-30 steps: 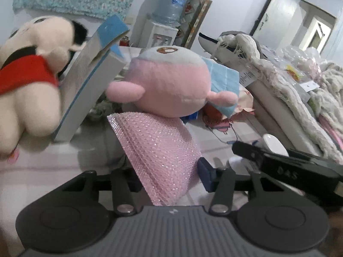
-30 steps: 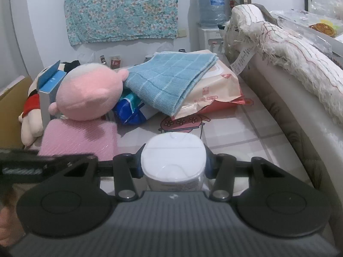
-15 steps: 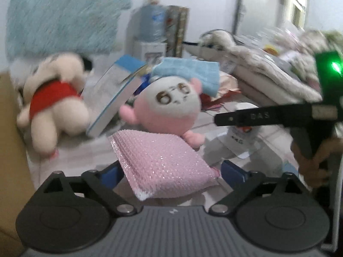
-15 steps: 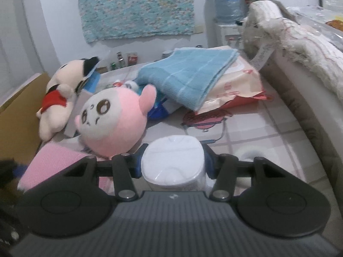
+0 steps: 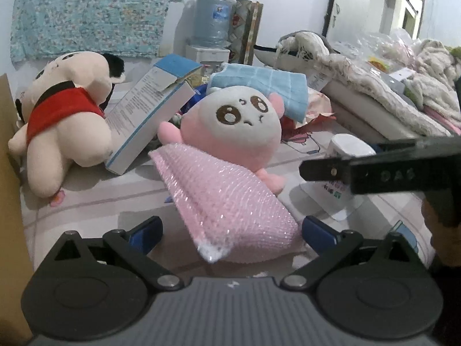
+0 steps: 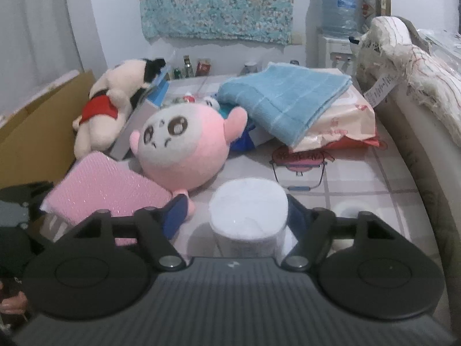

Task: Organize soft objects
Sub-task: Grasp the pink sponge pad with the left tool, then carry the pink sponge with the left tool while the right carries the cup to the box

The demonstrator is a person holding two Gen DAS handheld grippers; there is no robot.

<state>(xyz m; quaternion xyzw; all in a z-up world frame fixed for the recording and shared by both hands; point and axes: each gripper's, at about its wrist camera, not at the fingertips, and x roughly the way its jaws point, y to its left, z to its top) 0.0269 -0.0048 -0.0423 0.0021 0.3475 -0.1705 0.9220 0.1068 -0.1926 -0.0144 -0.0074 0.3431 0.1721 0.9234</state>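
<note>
surface: tiled tabletop [image 6: 360, 178] with cartoon print, cardboard at its left edge | room: floral cloth [image 6: 219, 3] on white wall, water dispenser [image 6: 337, 8] in corner | left gripper [image 5: 230, 230]: jaws just spread wide, clear of pink sponge pad [image 5: 227, 199] lying between them against pink plush [image 5: 233, 127] | right gripper [image 6: 233, 216]: jaws just parting around white roll [image 6: 247, 210], contact unclear

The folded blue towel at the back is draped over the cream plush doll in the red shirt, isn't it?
Not quite. The folded blue towel is at the back, but it lies on the cream and red plastic package, with an edge reaching behind the round pink plush toy. The cream plush doll in the red shirt lies apart, off to the left. The right wrist view shows this.
</note>
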